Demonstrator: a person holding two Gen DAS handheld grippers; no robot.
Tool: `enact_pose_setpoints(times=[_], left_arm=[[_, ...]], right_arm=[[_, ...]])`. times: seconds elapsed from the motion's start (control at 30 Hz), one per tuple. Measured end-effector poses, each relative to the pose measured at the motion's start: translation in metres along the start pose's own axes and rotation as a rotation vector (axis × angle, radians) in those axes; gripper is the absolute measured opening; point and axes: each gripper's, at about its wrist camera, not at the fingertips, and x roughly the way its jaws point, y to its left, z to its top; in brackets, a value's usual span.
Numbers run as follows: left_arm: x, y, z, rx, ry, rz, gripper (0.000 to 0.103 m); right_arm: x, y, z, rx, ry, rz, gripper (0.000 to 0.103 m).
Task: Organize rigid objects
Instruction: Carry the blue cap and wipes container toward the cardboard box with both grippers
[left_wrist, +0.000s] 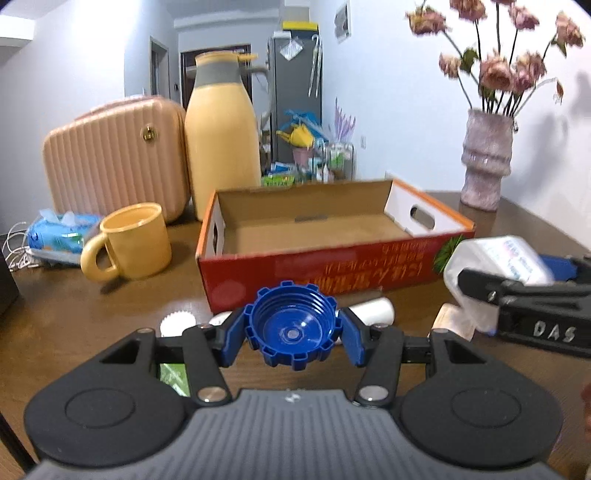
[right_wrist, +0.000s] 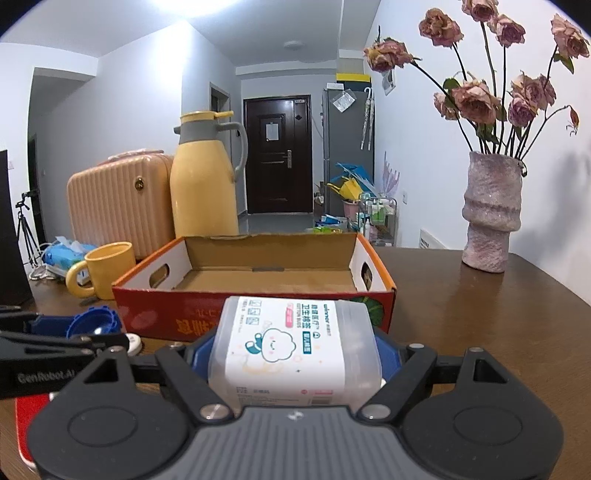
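Note:
My left gripper (left_wrist: 291, 334) is shut on a blue ribbed screw cap (left_wrist: 291, 325), its hollow side facing the camera, held above the brown table in front of the open cardboard box (left_wrist: 332, 266). My right gripper (right_wrist: 295, 350) is shut on a clear plastic cotton-swab box with a white label (right_wrist: 291, 339), also held just in front of the cardboard box (right_wrist: 255, 295). In the left wrist view the swab box (left_wrist: 495, 258) and right gripper show at the right edge. The right wrist view has the blue cap (right_wrist: 94, 321) at the left. The cardboard box is empty inside.
A yellow mug (left_wrist: 129, 242), yellow thermos jug (left_wrist: 221, 133) and pink ribbed case (left_wrist: 114, 158) stand left of the cardboard box. A vase of dried roses (left_wrist: 485, 158) stands at the right. A white roll (left_wrist: 373, 310) and white toothed disc (left_wrist: 177, 323) lie on the table.

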Motion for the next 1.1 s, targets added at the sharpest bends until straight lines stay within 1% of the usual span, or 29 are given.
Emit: enact_pose_setpoints(times=[0.3,0.57,0.83,1.1], left_arm=[[-0.01,-0.003,0.036,-0.038,-0.069,-0.003,0.054],[0.001,-0.006,0.068,-0.093,-0.117,0.001,0.054],[0.025,-0.003,0.093,-0.125,-0.139,0.03,0.054],[0.058,0.001,0.104,-0.124,-0.114,0.06,0.054]], right_arm=[[-0.001,-0.008,0.027,-0.004,-0.03,0.008,0.082],[0.011,-0.013,0.059,0.004,-0.054,0.009,0.082],[0.042,-0.015,0.082,0.006,-0.048,0.008,0.082],[0.081,-0.023,0.097,0.025,-0.004,0.005,0.082]])
